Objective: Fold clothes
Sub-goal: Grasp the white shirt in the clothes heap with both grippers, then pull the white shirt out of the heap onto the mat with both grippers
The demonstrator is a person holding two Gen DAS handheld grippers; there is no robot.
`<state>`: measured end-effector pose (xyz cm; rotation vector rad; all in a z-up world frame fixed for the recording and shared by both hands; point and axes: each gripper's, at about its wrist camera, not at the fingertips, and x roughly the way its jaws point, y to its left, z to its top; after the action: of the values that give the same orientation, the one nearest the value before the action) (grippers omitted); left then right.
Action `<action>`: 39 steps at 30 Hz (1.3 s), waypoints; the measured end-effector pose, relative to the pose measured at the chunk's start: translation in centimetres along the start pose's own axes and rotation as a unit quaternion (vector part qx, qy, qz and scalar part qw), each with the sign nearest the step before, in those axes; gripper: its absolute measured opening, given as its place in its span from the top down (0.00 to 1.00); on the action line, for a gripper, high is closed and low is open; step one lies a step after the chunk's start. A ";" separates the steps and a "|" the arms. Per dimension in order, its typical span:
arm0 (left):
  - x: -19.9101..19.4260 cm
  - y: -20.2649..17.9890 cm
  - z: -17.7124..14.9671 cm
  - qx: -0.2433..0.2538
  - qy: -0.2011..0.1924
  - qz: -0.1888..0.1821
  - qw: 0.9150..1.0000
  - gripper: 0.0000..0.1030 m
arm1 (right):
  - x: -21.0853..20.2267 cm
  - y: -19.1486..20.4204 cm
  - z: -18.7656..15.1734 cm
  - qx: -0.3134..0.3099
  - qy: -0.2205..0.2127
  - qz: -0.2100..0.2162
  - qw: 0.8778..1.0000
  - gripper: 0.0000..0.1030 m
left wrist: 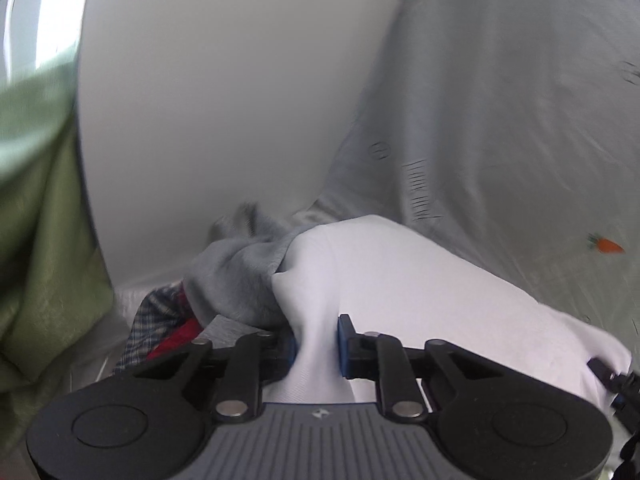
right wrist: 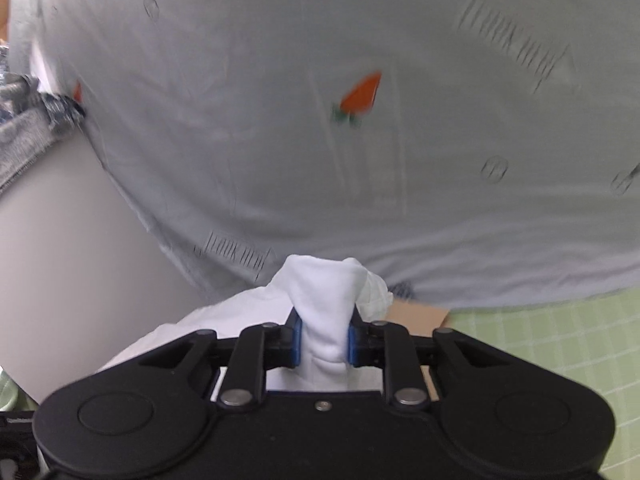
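My left gripper is shut on a fold of a white garment, which stretches away to the right. My right gripper is shut on another bunch of the same white garment. The right gripper's black tip shows at the right edge of the left wrist view. A grey sheet with carrot prints lies ahead of both grippers.
A pile of clothes lies ahead of the left gripper: a grey garment, a plaid one and a red one. Green fabric hangs at left. A green checked cloth and a brown cardboard piece lie right of the right gripper.
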<state>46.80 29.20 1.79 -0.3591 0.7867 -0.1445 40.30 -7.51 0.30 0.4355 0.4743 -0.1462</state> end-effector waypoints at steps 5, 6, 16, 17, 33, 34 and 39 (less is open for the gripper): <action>-5.0 -5.1 -1.9 0.045 -0.024 -0.057 0.997 0.85 | -6.8 -3.0 1.2 0.016 -0.064 -0.032 0.997 0.80; -6.0 -6.5 -2.6 0.057 -0.027 -0.073 0.995 0.87 | -8.4 -4.1 1.4 0.022 -0.078 -0.040 0.996 0.81; -11.7 -24.8 -20.0 0.167 0.056 -0.197 0.964 0.87 | -27.8 -22.9 3.5 0.046 -0.199 -0.187 0.961 0.81; -11.2 -26.1 -22.6 0.166 0.083 -0.202 0.962 0.85 | -29.3 -25.4 3.3 0.040 -0.198 -0.208 0.957 0.81; -7.6 -28.4 -38.6 0.085 0.168 -0.051 0.981 0.28 | -35.7 -46.2 -10.7 0.090 0.062 -0.308 0.945 0.29; -7.4 -28.5 -38.1 0.086 0.159 -0.045 0.982 0.22 | -35.6 -46.4 -10.7 0.094 0.063 -0.304 0.946 0.27; -5.5 -29.2 -34.6 0.113 0.113 0.012 0.987 0.16 | -34.5 -46.6 -12.0 0.084 0.081 -0.321 0.940 0.21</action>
<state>18.46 -5.53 -6.28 -0.1195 0.9883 -0.2529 -6.00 -42.86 -10.31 0.4485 0.7598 -0.7931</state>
